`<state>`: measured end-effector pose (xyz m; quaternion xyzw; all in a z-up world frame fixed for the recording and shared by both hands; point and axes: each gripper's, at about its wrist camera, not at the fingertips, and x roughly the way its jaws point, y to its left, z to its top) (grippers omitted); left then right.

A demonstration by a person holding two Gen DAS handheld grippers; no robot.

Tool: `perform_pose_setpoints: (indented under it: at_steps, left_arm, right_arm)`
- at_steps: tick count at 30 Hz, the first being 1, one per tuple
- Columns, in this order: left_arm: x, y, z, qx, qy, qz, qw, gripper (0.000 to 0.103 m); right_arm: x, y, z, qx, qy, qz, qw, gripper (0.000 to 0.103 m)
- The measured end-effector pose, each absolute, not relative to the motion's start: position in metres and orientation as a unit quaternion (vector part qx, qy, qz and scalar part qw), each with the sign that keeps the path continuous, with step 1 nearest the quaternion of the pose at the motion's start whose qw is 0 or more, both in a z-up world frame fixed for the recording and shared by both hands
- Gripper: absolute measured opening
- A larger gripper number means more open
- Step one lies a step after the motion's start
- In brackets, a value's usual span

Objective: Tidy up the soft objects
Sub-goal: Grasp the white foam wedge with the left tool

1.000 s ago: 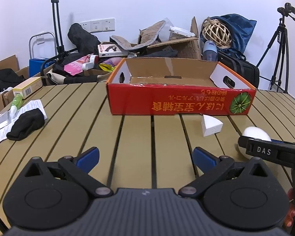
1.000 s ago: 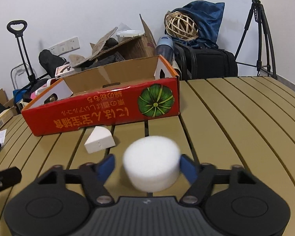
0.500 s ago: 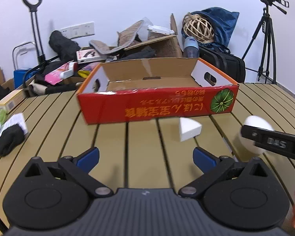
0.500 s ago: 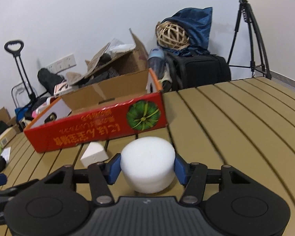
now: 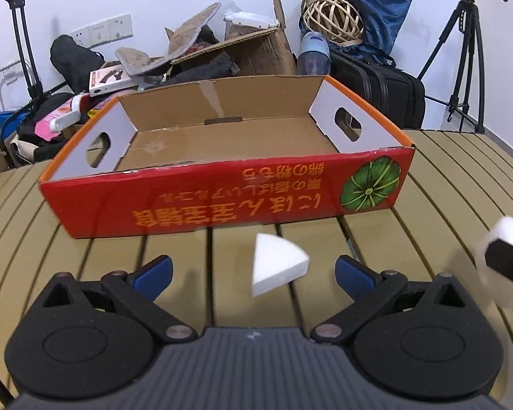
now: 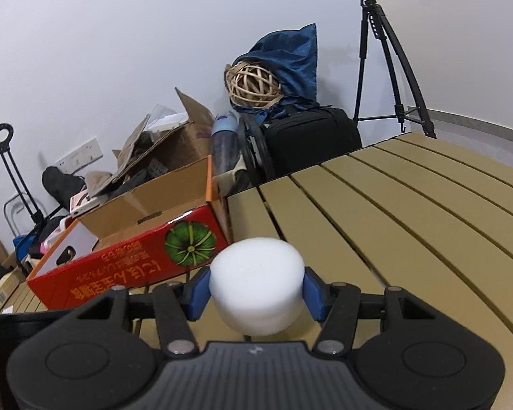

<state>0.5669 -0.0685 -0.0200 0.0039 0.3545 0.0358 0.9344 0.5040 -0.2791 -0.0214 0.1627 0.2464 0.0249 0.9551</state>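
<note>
Two foam pieces show — a white foam cylinder (image 6: 256,294) clamped in the right gripper (image 6: 256,295), a foam wedge (image 5: 277,263) lying untouched between the spread fingers of the left gripper (image 5: 253,268), near the red cardboard box (image 5: 222,201).

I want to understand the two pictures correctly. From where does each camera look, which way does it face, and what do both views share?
Left wrist: sits on the left tool, facing forward and down over the slatted table at the white foam wedge and the red cardboard box; its open blue fingers show.
Right wrist: sits on the right tool, tilted, facing the box corner and wall clutter; its fingers grip a white foam cylinder.
Shared: the box, table, tripod, and the cylinder at the left view's right edge.
</note>
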Motion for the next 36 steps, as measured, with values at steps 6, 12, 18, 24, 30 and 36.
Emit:
perform_pose_setpoints:
  at_steps: [6,12,18,24,30,36]
  left_arm:
    - [0.581,-0.073,-0.026,0.001,0.366,0.042,0.930,0.072]
    - [0.578,-0.073,-0.025,-0.010,0.364,0.021,0.931,0.034]
    - [0.564,-0.075,-0.019,-0.004,0.357,0.012,0.934,0.033]
    - [0.544,-0.074,-0.009,0.005,0.350,0.010,0.937,0.033]
    - [0.513,-0.068,0.006,0.007,0.343,0.008,0.939,0.033]
    - [0.471,-0.059,0.024,0.013,0.329,0.006,0.944,0.033]
  right_arm:
    - [0.506,-0.279,-0.025,0.163,0.250,0.028,0.954,0.055]
    - [0.507,-0.279,-0.026,0.163,0.252,0.031,0.954,0.055]
    - [0.505,-0.275,-0.026,0.156,0.256,0.035,0.953,0.055]
    - [0.496,-0.268,-0.022,0.149,0.257,0.041,0.954,0.055]
    - [0.475,-0.258,-0.008,0.133,0.251,0.050,0.958,0.055]
    - [0.443,-0.248,0.011,0.120,0.238,0.059,0.962,0.055]
